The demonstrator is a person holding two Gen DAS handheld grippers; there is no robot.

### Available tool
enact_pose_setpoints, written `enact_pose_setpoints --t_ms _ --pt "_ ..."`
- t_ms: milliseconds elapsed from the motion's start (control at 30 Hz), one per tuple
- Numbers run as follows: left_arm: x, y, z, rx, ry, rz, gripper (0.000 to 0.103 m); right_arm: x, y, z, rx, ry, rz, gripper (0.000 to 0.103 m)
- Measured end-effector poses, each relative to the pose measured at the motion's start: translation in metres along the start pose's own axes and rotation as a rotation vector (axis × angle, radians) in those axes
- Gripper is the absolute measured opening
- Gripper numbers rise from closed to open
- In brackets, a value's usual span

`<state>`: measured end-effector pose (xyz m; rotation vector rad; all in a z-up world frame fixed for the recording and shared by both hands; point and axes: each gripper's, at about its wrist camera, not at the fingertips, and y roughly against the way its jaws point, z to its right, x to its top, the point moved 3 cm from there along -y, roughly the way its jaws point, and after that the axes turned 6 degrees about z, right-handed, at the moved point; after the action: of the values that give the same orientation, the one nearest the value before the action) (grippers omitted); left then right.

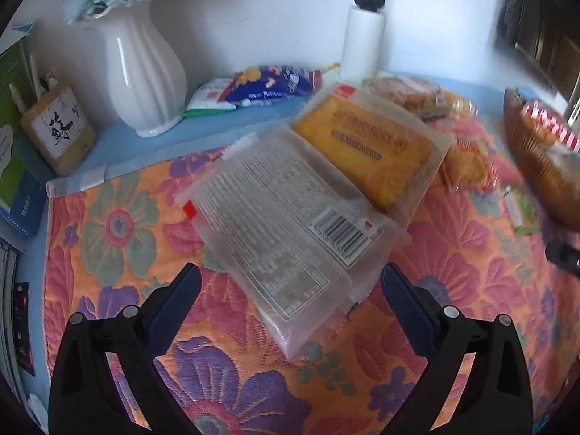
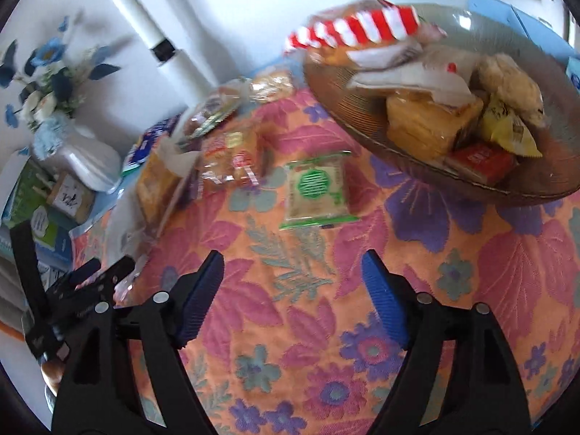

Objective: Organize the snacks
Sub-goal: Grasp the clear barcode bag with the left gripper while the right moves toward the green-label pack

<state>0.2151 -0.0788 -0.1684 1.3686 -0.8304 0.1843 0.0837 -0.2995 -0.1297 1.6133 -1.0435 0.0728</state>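
left gripper wide, empty, over near end of clear packet | packet flat on cloth, long axis near-right to far-left, barcode up, overlapping cake pack | right gripper wide, empty, green packet ahead | bowl of snacks far right

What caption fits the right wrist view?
Open right gripper hovers near green-printed square snack packet, beside brown ribbed glass snack dish.

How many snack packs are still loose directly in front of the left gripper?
2: a clear pack with a barcode, lying between the open left gripper fingers, and a yellow cake pack just behind, overlapped by it. More may be hidden underneath.
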Motion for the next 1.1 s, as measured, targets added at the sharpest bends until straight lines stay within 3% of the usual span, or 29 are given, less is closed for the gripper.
enact_pose_setpoints --t_ms 233,333,500,567,700,733,867,933,1100 --pt "-0.006 -0.008 -0.013 -0.016 0.054 -0.011 0.098 0.014 -0.028 -0.006 -0.142 0.109 0.070 0.084" --pt "-0.010 -0.004 -0.020 0.034 0.013 -0.009 0.098 0.013 -0.044 -0.005 -0.162 0.123 0.072 0.083" --pt "-0.012 0.005 -0.062 0.153 0.015 0.001 0.098 0.011 -0.045 -0.008 -0.154 0.168 0.093 0.069" --pt "-0.014 0.013 -0.079 0.128 0.042 -0.009 0.098 0.012 -0.045 -0.007 -0.146 0.163 0.096 0.068" --pt "-0.004 0.028 -0.080 -0.149 0.082 -0.031 0.098 0.014 -0.045 -0.006 -0.123 0.148 0.099 0.068" --pt "0.001 0.029 -0.078 -0.175 0.093 -0.025 0.098 0.013 -0.044 -0.005 -0.122 0.148 0.100 0.068" --pt "0.025 0.014 -0.060 -0.147 0.091 -0.025 0.098 0.013 -0.044 -0.005 -0.118 0.151 0.100 0.069" --pt "0.035 -0.008 -0.053 -0.083 0.094 -0.052 0.098 0.014 -0.046 -0.005 -0.107 0.147 0.099 0.069" --pt "0.040 -0.046 -0.042 -0.022 0.083 -0.108 0.098 0.012 -0.045 -0.005 -0.113 0.154 0.101 0.070"
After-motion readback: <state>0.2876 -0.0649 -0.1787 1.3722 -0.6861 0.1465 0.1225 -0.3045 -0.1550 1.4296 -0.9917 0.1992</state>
